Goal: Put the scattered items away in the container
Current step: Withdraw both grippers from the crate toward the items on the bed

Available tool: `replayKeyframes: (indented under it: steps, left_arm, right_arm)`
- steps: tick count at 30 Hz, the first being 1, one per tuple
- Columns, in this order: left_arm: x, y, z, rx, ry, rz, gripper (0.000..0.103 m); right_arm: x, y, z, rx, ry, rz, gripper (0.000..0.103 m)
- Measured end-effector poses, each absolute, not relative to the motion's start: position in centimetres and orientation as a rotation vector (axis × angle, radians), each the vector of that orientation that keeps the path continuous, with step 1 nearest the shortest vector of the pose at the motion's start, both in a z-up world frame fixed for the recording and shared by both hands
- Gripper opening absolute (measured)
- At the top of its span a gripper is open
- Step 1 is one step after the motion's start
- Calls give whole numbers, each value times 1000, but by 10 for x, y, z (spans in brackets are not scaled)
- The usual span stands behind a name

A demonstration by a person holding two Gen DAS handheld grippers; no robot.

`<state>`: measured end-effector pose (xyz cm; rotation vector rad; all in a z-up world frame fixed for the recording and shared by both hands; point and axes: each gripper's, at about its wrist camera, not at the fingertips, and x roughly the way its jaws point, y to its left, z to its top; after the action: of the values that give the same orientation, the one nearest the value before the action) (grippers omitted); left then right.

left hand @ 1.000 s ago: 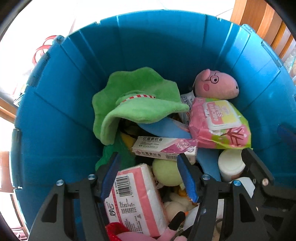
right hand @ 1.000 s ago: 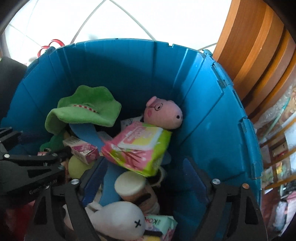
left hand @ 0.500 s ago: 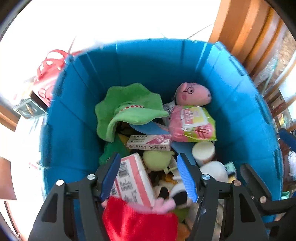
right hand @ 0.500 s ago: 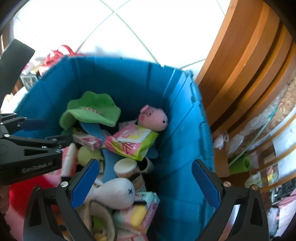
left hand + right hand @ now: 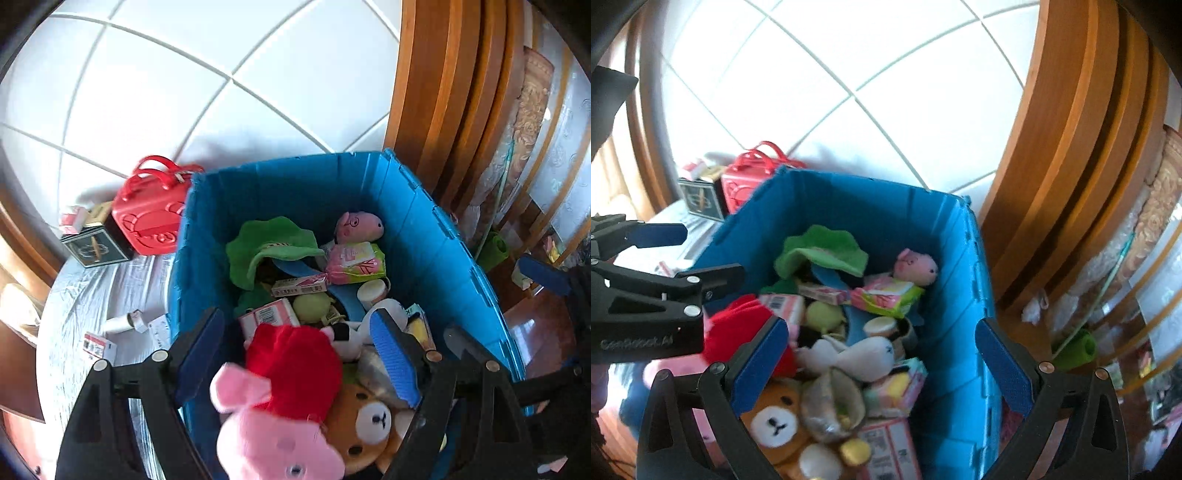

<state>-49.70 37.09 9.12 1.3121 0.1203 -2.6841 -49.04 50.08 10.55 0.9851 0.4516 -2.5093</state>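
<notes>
Blue ribbed pads line the left tongs [image 5: 299, 354] and right tongs [image 5: 882, 369]; both stand wide apart, holding nothing. Below them the blue plastic container [image 5: 436, 236] holds soft toys: a pink pig in red [image 5: 280, 406], a brown bear [image 5: 365, 428], a green cloth [image 5: 269, 240], paper boxes.
</notes>
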Motion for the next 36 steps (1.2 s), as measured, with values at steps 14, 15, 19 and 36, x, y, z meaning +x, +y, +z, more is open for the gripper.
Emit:
replayKeyframes:
  steps: [14, 15, 19, 36]
  left_arm:
    - [-365, 321, 88, 1062, 141, -2541, 81]
    - [-353, 311, 90, 1027, 152, -2535, 81]
    - [-311, 263, 98, 924, 185, -2504, 81]
    - [-202, 10, 13, 1025, 210, -2383, 81]
  right_arm:
    - [-409, 465, 100, 828, 397, -2419, 103]
    - [-401, 457, 101, 817, 400, -2408, 103]
    - [-370, 417, 110, 758, 417, -2380, 103]
    - [-276, 193, 44, 803, 289, -2318, 103]
